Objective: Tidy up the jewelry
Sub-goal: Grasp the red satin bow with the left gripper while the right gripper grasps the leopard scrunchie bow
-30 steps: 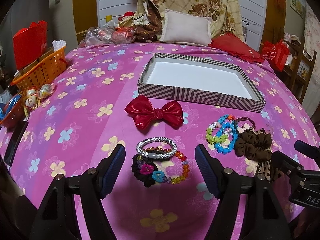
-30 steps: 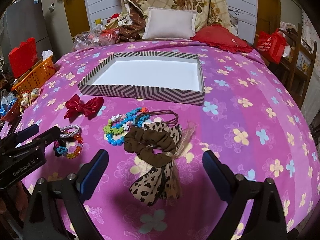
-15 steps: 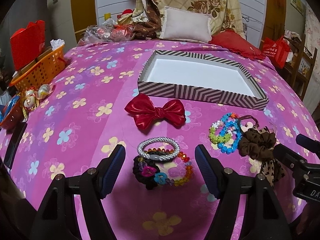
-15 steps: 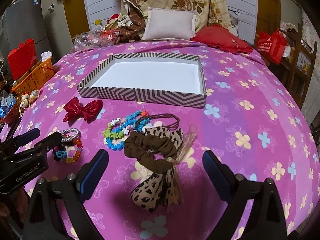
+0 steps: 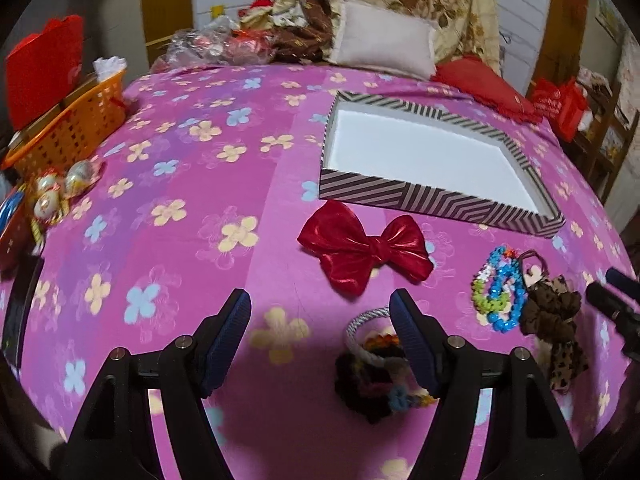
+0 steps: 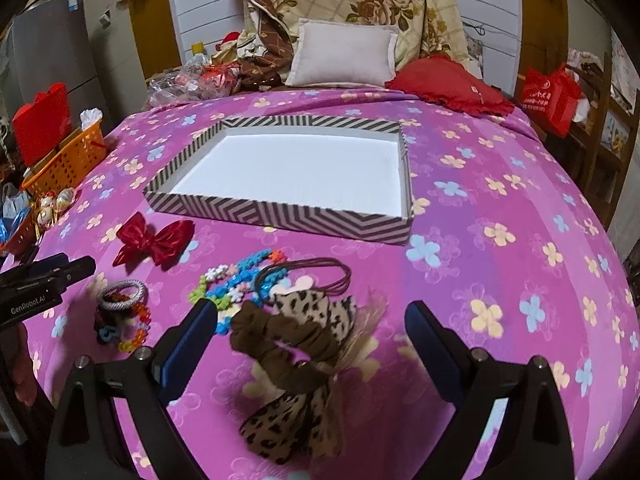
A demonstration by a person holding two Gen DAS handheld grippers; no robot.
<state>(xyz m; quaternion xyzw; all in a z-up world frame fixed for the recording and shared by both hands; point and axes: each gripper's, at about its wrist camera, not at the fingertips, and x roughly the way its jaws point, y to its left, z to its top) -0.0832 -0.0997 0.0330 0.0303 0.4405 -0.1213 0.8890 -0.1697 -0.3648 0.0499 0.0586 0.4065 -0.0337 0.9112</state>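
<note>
The right gripper (image 6: 308,344) has its fingers spread wide and empty, and the brown scrunchie (image 6: 280,340) with its leopard-print bow (image 6: 316,308) lies directly between them on the bed, its tails trailing back toward the camera, so its long axis runs roughly along the fingers. This hand looks the better placed for a first pick.

The left gripper (image 5: 320,340) is also spread and empty. The silver rope bracelet (image 5: 366,320) and the dark beaded bunch under it sit off-centre, against the inner face of its right finger (image 5: 412,344) (partly hidden, and blurred).

Further out lie one red satin bow (image 5: 366,252), a cluster of coloured bead bracelets (image 6: 240,280) whose count I cannot tell, and a thin brown cord loop (image 6: 312,272). Beyond them all is one zigzag-striped box (image 6: 280,216), its white floor bare, so nothing is sorted yet.
</note>
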